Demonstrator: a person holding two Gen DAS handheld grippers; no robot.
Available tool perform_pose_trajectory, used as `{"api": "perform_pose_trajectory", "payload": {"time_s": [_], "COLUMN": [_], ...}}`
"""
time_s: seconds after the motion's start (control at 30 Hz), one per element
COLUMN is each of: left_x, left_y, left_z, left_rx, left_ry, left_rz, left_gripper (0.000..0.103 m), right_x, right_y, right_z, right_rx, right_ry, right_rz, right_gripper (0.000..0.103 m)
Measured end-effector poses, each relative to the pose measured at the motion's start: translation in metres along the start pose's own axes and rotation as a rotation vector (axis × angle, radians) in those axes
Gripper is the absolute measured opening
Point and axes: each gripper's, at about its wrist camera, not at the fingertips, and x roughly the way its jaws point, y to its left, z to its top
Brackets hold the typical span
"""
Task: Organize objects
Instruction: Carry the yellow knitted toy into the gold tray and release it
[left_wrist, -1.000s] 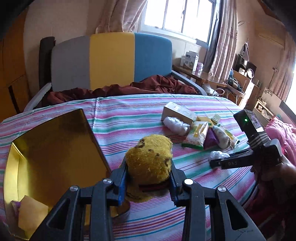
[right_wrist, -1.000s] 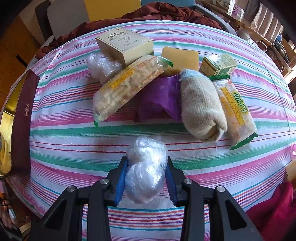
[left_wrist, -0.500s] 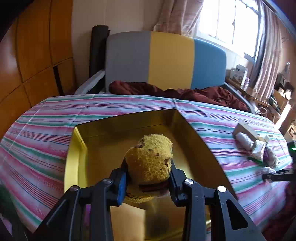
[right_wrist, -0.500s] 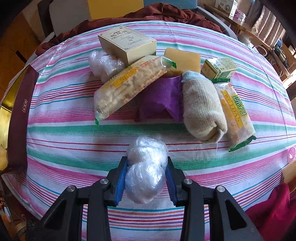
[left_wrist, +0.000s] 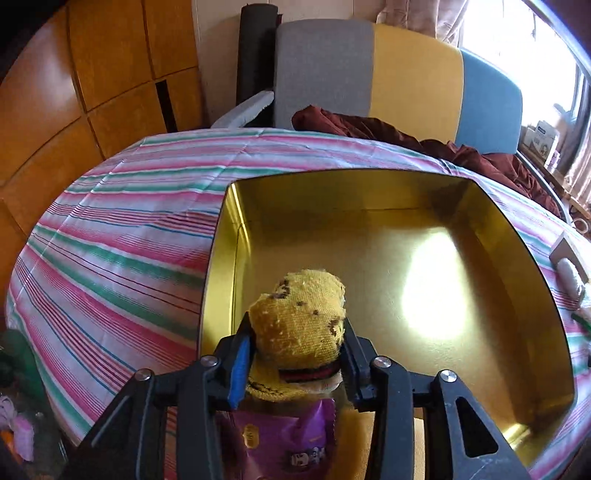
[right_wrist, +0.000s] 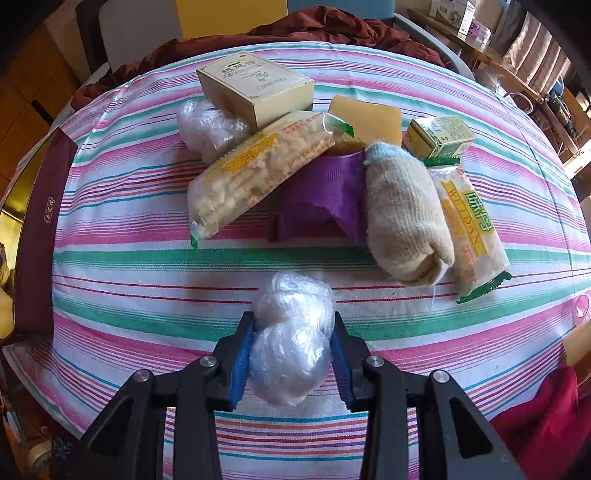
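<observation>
While the left gripper (left_wrist: 295, 354) is opening its jaws around the yellow knit roll (left_wrist: 299, 328) over the gold tin (left_wrist: 517, 258), above a purple packet (left_wrist: 280, 435), the right gripper (right_wrist: 291, 350) is clamping a clear plastic bundle (right_wrist: 290, 339) on the striped cloth (right_wrist: 147, 266), the snack packs (right_wrist: 255, 170) and beige sock roll (right_wrist: 402, 218) lying beyond.
</observation>
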Motion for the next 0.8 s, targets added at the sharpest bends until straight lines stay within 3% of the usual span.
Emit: {"api": "perform_pose_trajectory", "payload": {"time_s": [0.1, 0.33, 0.5, 0.8], "left_x": [-0.007, -0.029, -0.053, -0.073], "left_y": [0.001, 0.009, 0.01, 0.01], "left_z": [-0.001, -0.006, -0.017, -0.043], "left_rx": [0.001, -0.034, -0.073, -0.113], "left_ry": [-0.019, -0.057, -0.103, -0.094], "left_rz": [0.024, 0.041, 0.048, 0.019], "left_gripper": [0.058, 0.059, 0.066, 0.069], "right_x": [0.0, 0.0, 0.001, 0.001], "right_y": [0.0, 0.0, -0.001, 0.012], "right_z": [0.0, 0.0, -0.001, 0.0], "right_rx": [0.001, -0.003, -0.007, -0.011], "right_ry": [0.0, -0.001, -0.002, -0.005], "right_rz": [0.0, -0.006, -0.01, -0.018], "right_gripper": [0.038, 0.038, 0.038, 0.038]}}
